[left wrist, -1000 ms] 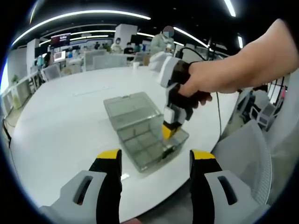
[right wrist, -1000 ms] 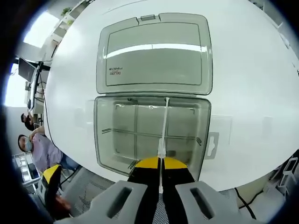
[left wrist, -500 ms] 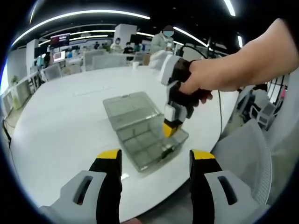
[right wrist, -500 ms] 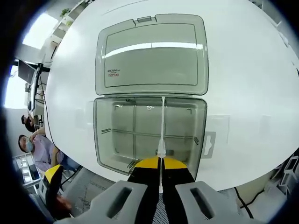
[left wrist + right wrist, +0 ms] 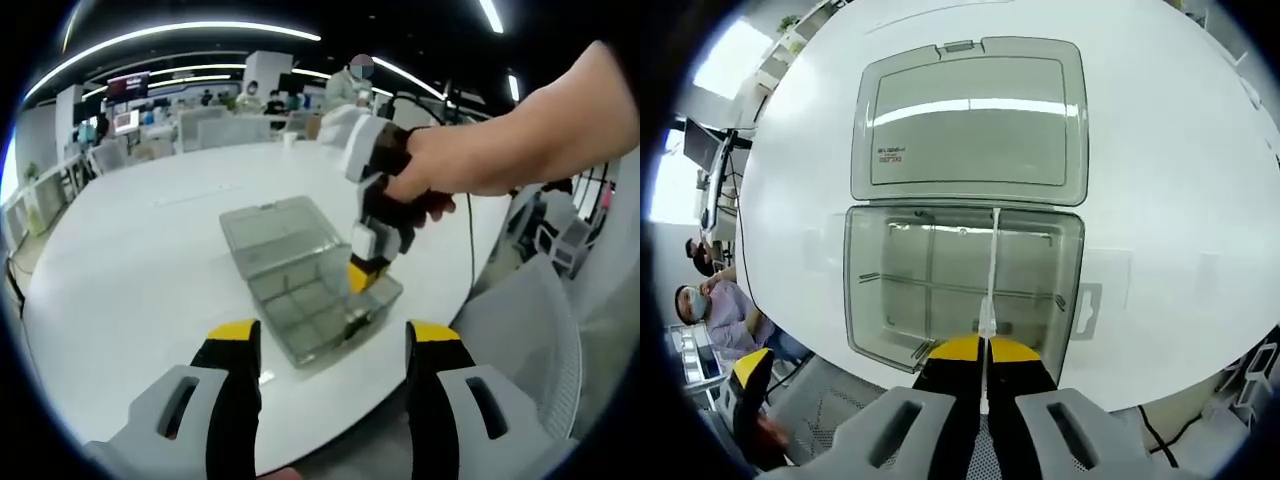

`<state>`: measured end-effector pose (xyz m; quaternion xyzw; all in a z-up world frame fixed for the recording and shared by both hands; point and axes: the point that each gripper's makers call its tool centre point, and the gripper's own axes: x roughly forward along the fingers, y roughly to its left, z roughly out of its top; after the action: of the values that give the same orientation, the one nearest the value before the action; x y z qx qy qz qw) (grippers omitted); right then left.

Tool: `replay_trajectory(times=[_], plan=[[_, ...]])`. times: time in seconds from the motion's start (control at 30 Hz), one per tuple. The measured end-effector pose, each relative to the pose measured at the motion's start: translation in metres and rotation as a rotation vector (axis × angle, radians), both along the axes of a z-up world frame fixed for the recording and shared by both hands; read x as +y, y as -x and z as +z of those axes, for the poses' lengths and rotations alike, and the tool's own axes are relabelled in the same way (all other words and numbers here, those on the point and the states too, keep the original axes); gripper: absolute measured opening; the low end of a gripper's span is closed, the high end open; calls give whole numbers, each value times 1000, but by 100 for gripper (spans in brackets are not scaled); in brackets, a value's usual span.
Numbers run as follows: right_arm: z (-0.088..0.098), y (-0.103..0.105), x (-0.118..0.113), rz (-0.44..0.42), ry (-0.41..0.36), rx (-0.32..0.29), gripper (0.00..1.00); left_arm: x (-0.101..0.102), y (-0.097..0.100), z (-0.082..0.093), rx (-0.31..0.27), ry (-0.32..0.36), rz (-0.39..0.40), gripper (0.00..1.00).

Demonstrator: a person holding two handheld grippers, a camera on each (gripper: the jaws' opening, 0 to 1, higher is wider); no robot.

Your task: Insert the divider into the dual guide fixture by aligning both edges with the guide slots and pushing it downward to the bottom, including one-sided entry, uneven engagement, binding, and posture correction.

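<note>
Thin translucent white plastic divider (image 5: 991,262) stands edge-on, spanning smoky clear plastic compartment box (image 5: 890,290) front to back. Right tool (image 5: 985,350) pinches divider's near end. Box lid (image 5: 970,120) flat open on white round bench (image 5: 1160,200). Left tool (image 5: 335,335) wide, empty, short of box.

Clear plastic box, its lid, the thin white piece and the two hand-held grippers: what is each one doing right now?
Clear grey plastic compartment box: open, on the white table.
Hinged clear lid: folded flat back.
Thin white divider: upright, edge-on, over the box.
Right hand-held gripper: shut on the divider.
Left hand-held gripper: open, holding nothing.
</note>
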<state>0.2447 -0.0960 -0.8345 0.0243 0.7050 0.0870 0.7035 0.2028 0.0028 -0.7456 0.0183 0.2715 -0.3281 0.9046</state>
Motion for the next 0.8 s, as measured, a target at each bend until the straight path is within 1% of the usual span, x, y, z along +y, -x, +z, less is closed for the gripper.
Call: replay_trajectory(times=[0.13,0.23,0.47,0.53,0.63,0.8], plan=[[0,0,2,37,21,-5,0,-1,1,-1,-1,-5,-3,56],[-2,-3,1,45,30,8,0,-2,1,-1,-1,-2,-2,56],[-3,3,1,32,46,29,0,-5,2,0,-2,-3,-4,56],[-4,4,0,26,68,35,0,-5,2,0,0,-5,-4,56],[-3,8,1,41,87,38,0,-5,2,0,0,-3,-3,56],[-4,10,1,25,108,48,0,-6,2,0,2,-5,-5,56]])
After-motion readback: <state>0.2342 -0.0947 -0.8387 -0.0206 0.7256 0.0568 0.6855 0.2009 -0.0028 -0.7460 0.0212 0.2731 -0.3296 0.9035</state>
